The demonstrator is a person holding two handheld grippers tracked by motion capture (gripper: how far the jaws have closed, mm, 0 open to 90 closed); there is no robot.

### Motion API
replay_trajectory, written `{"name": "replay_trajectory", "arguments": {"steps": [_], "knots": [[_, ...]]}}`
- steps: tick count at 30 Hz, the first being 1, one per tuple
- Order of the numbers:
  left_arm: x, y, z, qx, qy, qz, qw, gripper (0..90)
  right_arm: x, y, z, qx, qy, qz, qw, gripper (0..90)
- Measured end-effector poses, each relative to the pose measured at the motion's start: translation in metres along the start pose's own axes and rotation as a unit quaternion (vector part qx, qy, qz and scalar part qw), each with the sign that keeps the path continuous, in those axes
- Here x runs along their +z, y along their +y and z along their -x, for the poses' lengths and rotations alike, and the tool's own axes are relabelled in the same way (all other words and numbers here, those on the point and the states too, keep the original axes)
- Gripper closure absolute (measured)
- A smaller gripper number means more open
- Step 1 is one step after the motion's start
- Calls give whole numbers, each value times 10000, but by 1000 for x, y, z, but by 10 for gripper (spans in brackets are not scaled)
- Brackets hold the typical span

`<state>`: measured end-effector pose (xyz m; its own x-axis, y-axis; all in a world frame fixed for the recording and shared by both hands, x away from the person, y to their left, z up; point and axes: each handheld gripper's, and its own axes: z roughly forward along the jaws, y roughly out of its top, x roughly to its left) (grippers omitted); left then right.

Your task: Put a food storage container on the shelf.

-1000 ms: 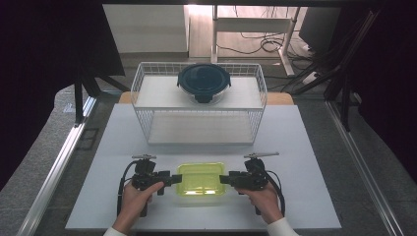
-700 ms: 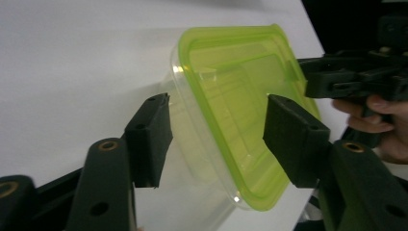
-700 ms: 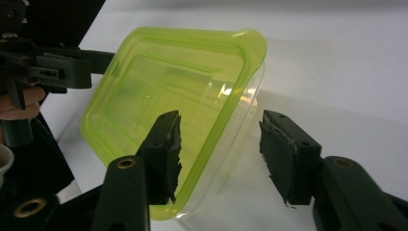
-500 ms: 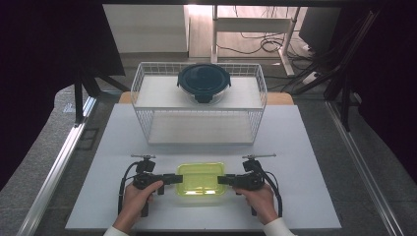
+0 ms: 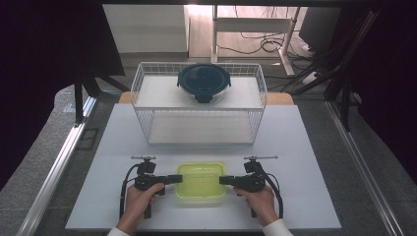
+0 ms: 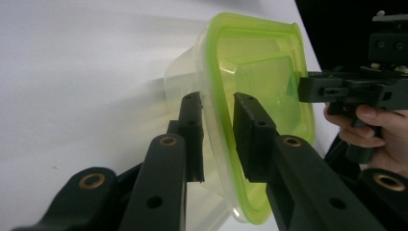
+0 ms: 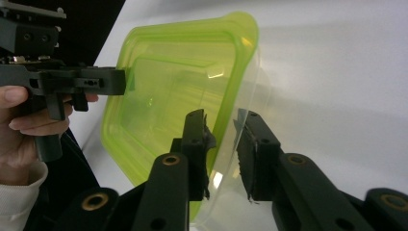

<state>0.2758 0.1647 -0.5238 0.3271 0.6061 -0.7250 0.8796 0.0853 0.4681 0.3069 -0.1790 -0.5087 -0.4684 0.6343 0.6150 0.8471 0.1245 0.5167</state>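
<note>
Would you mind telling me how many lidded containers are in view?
2. The green container sits on the table between both grippers; the dark round container sits on the wire basket's top shelf. None appear hidden.

Container [image 5: 200,180] before basket [image 5: 199,129], bowl [image 5: 203,82] atop basket

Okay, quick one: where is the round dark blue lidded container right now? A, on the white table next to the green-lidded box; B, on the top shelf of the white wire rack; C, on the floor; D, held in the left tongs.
B: the high view shows the round dark blue lidded container sitting on the top shelf of the white wire rack, beyond the clear rectangular plastic box with the lime-green lid.
</note>
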Motion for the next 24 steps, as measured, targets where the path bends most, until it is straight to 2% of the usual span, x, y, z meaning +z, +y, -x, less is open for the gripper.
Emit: {"name": "replay_trajectory", "arguments": {"steps": [13,24], "knots": [[-18,-6,20,205,-196,229,9993,756,-19,0,-14,-371,111,201,9990,770],[-24,-6,22,273,-266,307,9988,760,-26,0,-24,-577,129,297,9978,772]]}}
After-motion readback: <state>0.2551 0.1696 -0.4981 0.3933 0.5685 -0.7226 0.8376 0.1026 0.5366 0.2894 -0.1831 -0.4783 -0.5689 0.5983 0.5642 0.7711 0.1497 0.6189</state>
